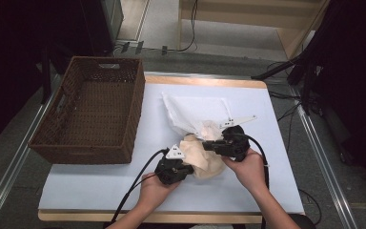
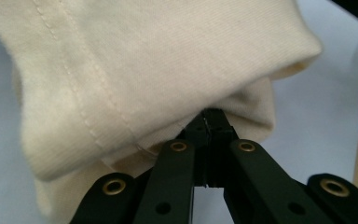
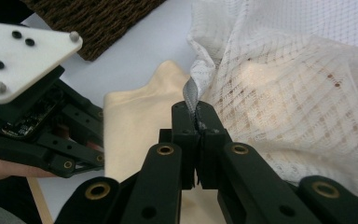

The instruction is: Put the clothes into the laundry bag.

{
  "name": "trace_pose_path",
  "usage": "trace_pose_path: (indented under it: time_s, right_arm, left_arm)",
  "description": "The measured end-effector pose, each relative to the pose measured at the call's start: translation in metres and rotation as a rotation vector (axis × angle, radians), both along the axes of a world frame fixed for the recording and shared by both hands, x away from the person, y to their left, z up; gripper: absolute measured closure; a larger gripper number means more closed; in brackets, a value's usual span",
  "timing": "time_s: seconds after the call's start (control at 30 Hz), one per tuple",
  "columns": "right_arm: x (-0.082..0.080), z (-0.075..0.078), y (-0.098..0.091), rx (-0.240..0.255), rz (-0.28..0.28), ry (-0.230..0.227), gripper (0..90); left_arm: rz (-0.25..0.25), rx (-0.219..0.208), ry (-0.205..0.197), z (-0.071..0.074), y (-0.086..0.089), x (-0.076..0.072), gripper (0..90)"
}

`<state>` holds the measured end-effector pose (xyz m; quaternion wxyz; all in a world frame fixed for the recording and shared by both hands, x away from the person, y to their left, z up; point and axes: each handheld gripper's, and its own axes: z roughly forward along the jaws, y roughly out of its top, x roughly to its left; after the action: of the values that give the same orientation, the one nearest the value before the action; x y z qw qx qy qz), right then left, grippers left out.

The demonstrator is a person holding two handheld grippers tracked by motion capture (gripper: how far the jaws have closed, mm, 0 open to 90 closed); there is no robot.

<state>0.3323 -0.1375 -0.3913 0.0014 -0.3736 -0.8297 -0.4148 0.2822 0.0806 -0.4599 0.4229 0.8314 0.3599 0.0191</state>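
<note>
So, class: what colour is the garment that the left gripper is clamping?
Cream, a pale yellowish off-white garment; the left gripper view shows it best.

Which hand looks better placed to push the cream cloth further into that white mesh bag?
Left: left gripper is shut on the cream knitted cloth, while the right gripper pinches the white mesh bag at its edge.

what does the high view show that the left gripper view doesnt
High view alone: the wicker basket at the table's left, the white mesh bag, the right claw at that bag's edge, and both hands.

Left gripper view alone: the seam stitching on the cream garment, and the left claw with jaws together on a fold of it.

Shared: the cream garment, the left claw and the pale blue table surface.
</note>
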Motion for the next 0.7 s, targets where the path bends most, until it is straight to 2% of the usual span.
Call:
trace_pose_path:
  time_s: [0.17,0.23,0.3,0.37,0.4,0.47,0.6,0.63,0.7]
  right_arm:
    - [-0.004,0.004,0.006,0.016,0.017,-0.007,88.4]
    - [-0.004,0.005,0.006,0.019,0.021,-0.007,88.4]
    - [-0.006,0.01,0.007,0.039,0.028,-0.008,88.4]
    - [-0.007,0.013,0.008,0.051,0.03,-0.011,88.4]
    - [-0.009,0.017,0.009,0.058,0.039,-0.022,88.4]
    - [-0.01,0.019,0.011,0.056,0.039,-0.03,88.4]
    - [-0.007,0.019,0.009,0.051,0.029,-0.033,88.4]
    - [-0.003,0.018,0.005,0.058,0.013,-0.034,88.4]
    - [0.001,0.017,0.0,0.066,-0.007,-0.031,88.4]
  left_arm:
    - [0.011,-0.036,-0.047,0.015,0.001,0.003,90.0]
    - [0.011,-0.046,-0.053,0.018,0.002,0.003,90.0]
    - [0.015,-0.067,-0.072,0.028,0.006,0.003,90.0]
    - [0.014,-0.069,-0.077,0.032,0.007,0.003,90.0]
    - [0.007,-0.051,-0.093,0.036,0.006,0.003,90.0]
    - [-0.001,-0.043,-0.08,0.037,0.003,0.006,90.0]
    - [-0.009,-0.015,-0.083,0.039,-0.005,0.011,90.0]
    - [-0.017,0.011,-0.079,0.041,-0.011,0.015,90.0]
    - [-0.019,0.028,-0.079,0.042,-0.017,0.021,90.0]
